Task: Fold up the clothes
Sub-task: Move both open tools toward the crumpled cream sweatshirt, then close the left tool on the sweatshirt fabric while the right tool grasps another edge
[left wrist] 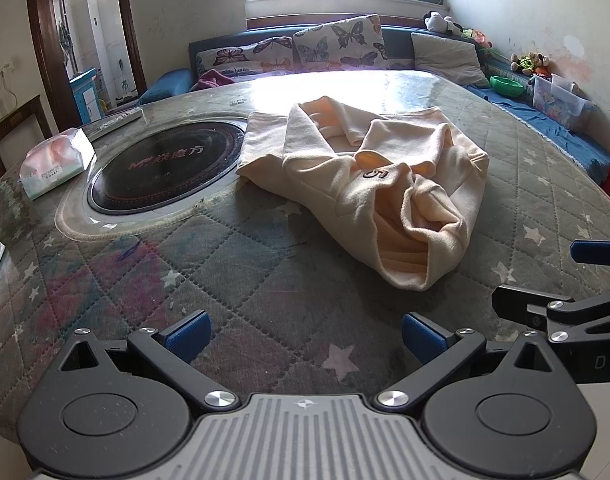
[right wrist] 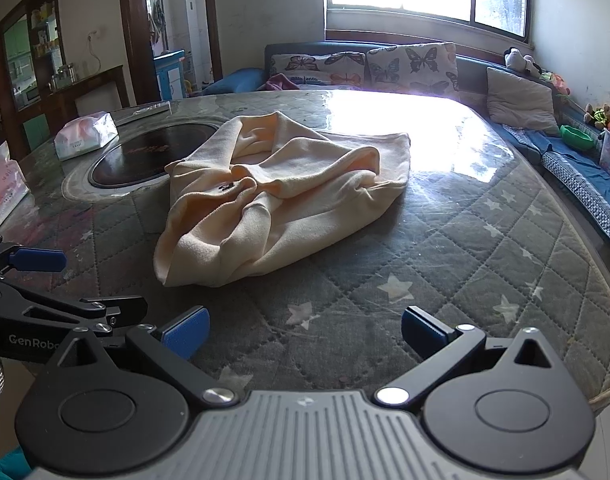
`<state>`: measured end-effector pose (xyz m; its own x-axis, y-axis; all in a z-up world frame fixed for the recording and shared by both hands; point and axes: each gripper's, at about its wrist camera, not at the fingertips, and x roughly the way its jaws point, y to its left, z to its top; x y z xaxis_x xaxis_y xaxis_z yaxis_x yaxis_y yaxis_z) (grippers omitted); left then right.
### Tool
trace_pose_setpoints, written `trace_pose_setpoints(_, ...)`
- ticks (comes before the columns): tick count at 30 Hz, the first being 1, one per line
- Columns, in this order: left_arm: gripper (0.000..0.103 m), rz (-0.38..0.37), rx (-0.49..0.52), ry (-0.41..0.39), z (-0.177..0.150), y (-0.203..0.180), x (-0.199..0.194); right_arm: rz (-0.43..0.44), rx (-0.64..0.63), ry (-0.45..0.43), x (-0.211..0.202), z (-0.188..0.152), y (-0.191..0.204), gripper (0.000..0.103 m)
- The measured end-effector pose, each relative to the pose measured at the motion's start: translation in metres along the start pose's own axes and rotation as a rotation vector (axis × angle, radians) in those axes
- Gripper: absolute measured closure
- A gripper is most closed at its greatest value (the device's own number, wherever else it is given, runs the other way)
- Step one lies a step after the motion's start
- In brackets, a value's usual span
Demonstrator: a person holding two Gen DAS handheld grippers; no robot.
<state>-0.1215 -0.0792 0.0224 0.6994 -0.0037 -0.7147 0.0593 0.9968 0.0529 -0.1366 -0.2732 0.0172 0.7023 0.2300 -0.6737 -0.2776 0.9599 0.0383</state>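
Note:
A cream fleece garment (left wrist: 369, 184) lies crumpled in a heap on the round table with its grey quilted star cover (left wrist: 245, 280); a small dark embroidered mark shows on its front. The same garment (right wrist: 281, 192) fills the middle of the right wrist view. My left gripper (left wrist: 305, 336) hovers over the table's near edge, short of the garment, open and holding nothing. My right gripper (right wrist: 305, 332) is also open and empty, just to the right of the left one. Each gripper shows at the edge of the other's view.
A round black cooktop (left wrist: 165, 168) is set into the table, partly under the garment's far left edge. A tissue pack (left wrist: 57, 162) lies left of it, and another pack (right wrist: 3, 192) sits at the table's left edge. A sofa with butterfly cushions (left wrist: 305, 48) stands behind the table.

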Motion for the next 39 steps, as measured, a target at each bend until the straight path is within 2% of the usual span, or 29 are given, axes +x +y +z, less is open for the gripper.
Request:
trace_pose_setpoints(23, 0.0, -0.006, 0.024, -0.007, 0.043, 0.012, 0.021, 0.038, -0.023, -0.001, 0.026, 0.034, -0.006, 0.0)
trace_pose_setpoints(35, 0.001, -0.012, 0.028, -0.091, 0.099, 0.028, 0.052, 0.074, -0.023, -0.028, 0.046, 0.065, -0.029, 0.0)
trace_pose_setpoints(39, 0.01, -0.023, 0.022, -0.1, 0.122, 0.032, 0.071, 0.072, -0.034, -0.053, 0.053, 0.08, -0.038, 0.001)
